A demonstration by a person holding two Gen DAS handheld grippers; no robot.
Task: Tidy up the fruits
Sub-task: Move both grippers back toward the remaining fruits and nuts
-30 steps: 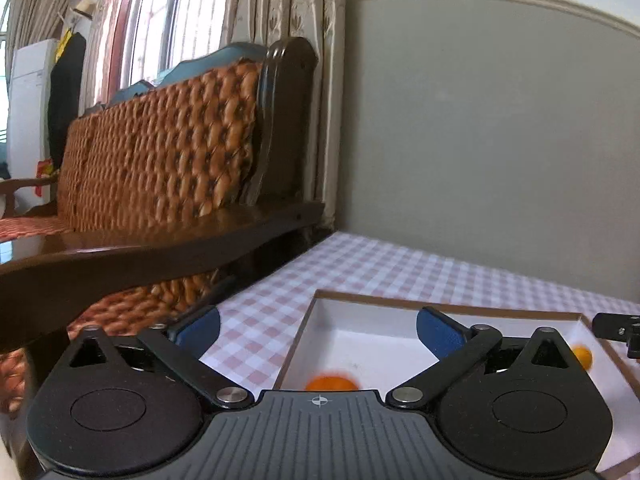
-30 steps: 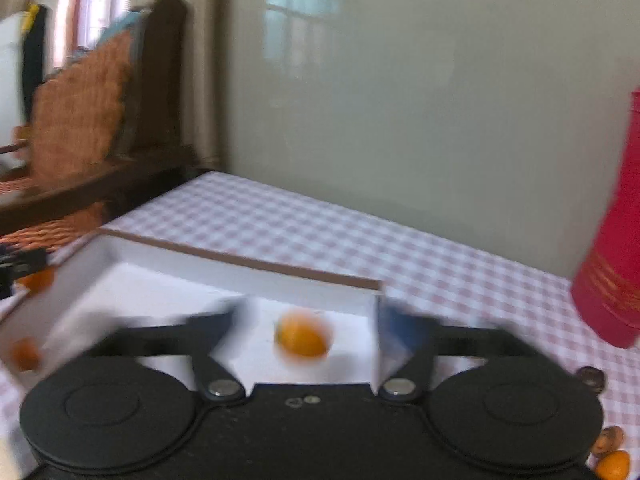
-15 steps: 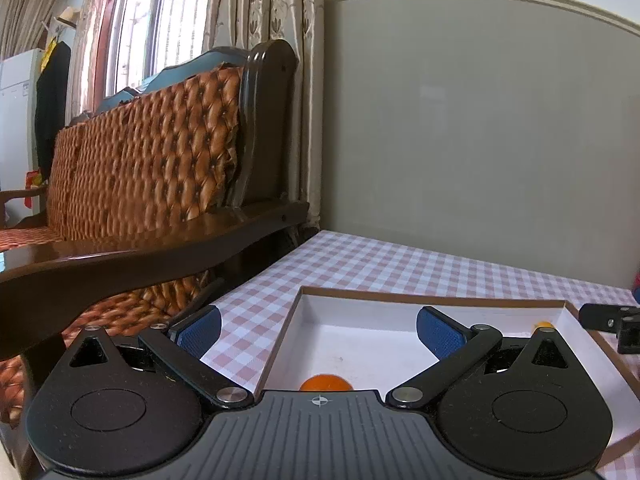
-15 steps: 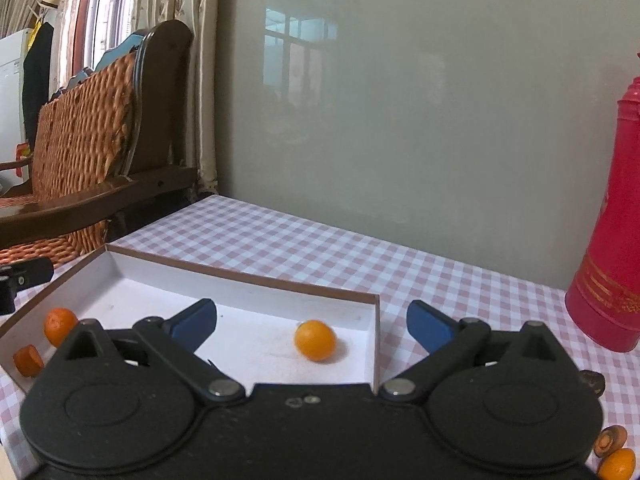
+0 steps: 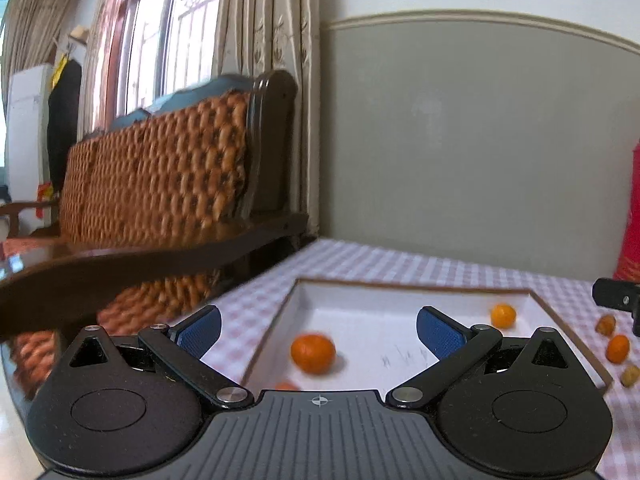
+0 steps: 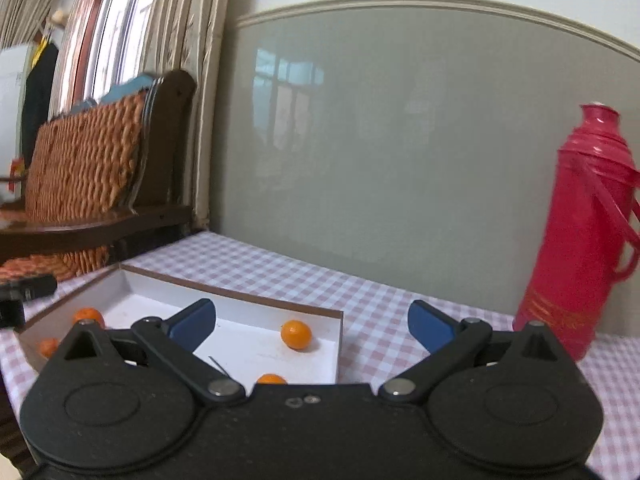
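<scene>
Orange fruit (image 5: 618, 348) outside the white tray (image 5: 568, 328) lies on the checked surface (image 5: 400, 264) to your right, nearer the right tongs (image 6: 312, 322); both they and the left tongs (image 5: 318, 326) stand apart, empty.

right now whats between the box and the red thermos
Only bare checked tablecloth lies between the box and the red thermos, in the right wrist view.

Glossy red plastic flask (image 6: 581, 232); matt checked tablecloth (image 6: 372, 304).
</scene>
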